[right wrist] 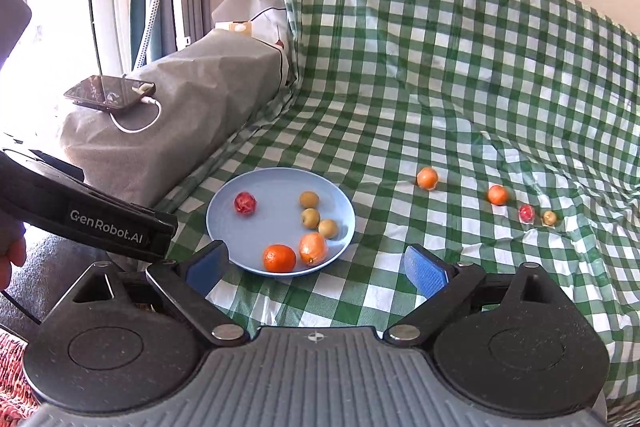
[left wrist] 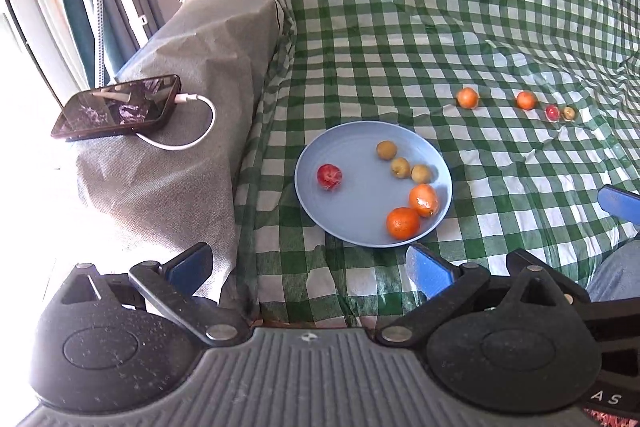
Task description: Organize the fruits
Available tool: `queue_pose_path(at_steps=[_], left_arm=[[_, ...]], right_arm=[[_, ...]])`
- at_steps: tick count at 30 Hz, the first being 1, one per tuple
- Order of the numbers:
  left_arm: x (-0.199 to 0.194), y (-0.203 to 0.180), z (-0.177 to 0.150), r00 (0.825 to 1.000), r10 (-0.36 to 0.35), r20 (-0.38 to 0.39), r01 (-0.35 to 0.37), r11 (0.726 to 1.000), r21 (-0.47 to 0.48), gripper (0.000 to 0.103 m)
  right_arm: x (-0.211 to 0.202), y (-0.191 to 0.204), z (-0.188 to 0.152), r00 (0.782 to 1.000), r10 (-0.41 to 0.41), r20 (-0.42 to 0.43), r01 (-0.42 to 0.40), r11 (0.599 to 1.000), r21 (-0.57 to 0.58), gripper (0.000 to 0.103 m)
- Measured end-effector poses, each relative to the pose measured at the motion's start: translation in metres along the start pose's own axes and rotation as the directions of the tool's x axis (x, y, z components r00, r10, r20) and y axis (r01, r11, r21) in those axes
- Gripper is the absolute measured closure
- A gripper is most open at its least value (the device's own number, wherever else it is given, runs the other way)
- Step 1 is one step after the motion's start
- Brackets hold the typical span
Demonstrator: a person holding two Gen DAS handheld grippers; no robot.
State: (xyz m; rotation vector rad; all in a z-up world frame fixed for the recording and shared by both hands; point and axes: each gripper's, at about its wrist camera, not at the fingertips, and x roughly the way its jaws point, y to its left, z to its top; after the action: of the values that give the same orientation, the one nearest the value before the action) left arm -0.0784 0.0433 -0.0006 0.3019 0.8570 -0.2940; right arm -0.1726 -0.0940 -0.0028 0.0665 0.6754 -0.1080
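A light blue plate point(left wrist: 360, 195) point(right wrist: 272, 183) lies on the green checked cloth. It holds a red fruit point(left wrist: 329, 177) point(right wrist: 245, 203), three small yellow-green fruits point(left wrist: 400, 167) point(right wrist: 310, 217) and two oranges point(left wrist: 403, 223) point(right wrist: 279, 258). On the cloth to the right lie two oranges point(left wrist: 467, 97) point(right wrist: 427, 178), a small red fruit point(left wrist: 552, 113) point(right wrist: 526, 213) and a small yellow-green fruit point(left wrist: 569, 113) point(right wrist: 549, 217). My left gripper point(left wrist: 308, 267) is open and empty, near the plate's front edge. My right gripper point(right wrist: 316, 267) is open and empty, just in front of the plate.
A phone point(left wrist: 116, 107) point(right wrist: 108, 93) with a white charging cable lies on the grey-covered armrest point(left wrist: 180, 163) at the left. The checked cloth point(right wrist: 460, 75) rises up the backrest behind. A window and curtain stand at the far left.
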Motion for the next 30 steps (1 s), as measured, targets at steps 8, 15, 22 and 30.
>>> queue_pose_path(at_steps=[8,15,22,30], left_arm=[[-0.0030,0.0005,-0.0018,1.000,-0.002,0.004,0.002,1.000,0.004,0.000],[-0.0025,0.0012,-0.0014,1.000,-0.005,0.005,0.005,1.000,0.007,0.000],[-0.0010,0.0005,-0.0021,1.000,-0.003,0.001,0.003,1.000,0.010,0.000],[0.0032,-0.0009,0.0010,1.000,0.005,-0.010,-0.004,1.000,0.023,0.000]], right_arm=[[-0.0056,0.0024,-0.0006,1.000,-0.006,0.014,0.006,1.000,0.001,0.008],[-0.0055,0.0017,-0.0016,1.000,-0.006,0.011,0.006,1.000,0.002,0.007],[-0.0036,0.0016,-0.0018,1.000,-0.006,0.003,0.006,1.000,0.005,0.007],[-0.0005,-0.0003,-0.0029,1.000,-0.001,-0.007,0.001,1.000,0.017,0.007]])
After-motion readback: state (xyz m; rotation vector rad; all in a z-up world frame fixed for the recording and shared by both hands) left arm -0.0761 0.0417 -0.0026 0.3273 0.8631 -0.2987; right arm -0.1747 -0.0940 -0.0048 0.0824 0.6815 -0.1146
